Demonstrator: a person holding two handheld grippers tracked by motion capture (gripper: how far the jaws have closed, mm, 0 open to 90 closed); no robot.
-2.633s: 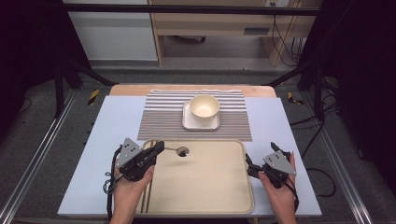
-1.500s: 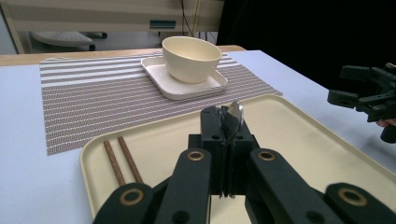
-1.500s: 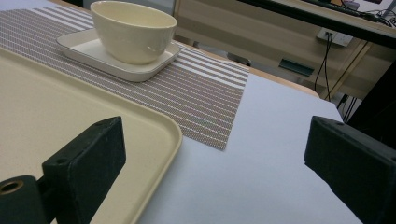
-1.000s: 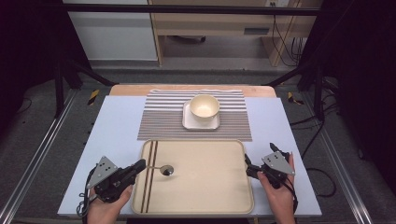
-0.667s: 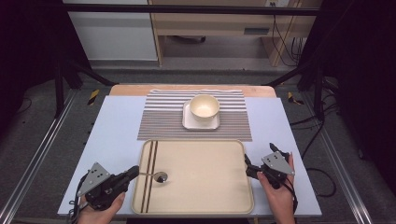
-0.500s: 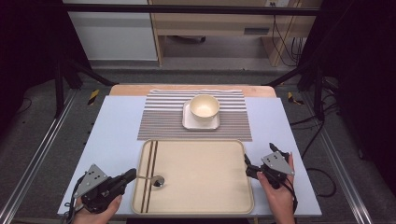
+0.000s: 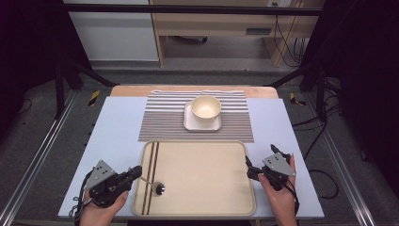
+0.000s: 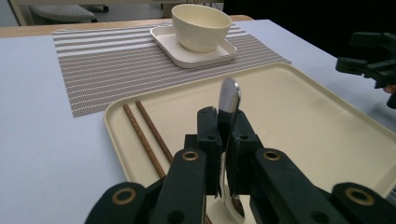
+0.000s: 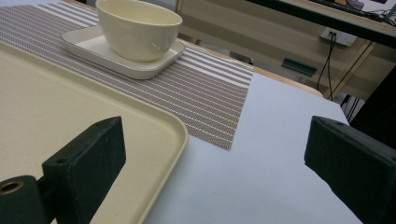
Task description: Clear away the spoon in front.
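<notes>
We had the left gripper point(image 8: 223, 154) clamped on the spoon point(image 8: 229, 105) over the tray's point(image 7: 197, 211) near-left corner beside the chopsticks point(image 7: 150, 174), handle running along the jaws, while the right gripper point(image 7: 254, 169) sat released.

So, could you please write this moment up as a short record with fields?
left gripper: shut on the spoon, low over the tray's near left part
spoon: metal, clamped by its handle
chopsticks: brown pair lying side by side along the tray's left edge
tray: beige, on the table's near side
right gripper: open, nothing between its jaws, at the tray's right edge
bowl: cream, on a square plate
placemat: striped, under the plate
</notes>
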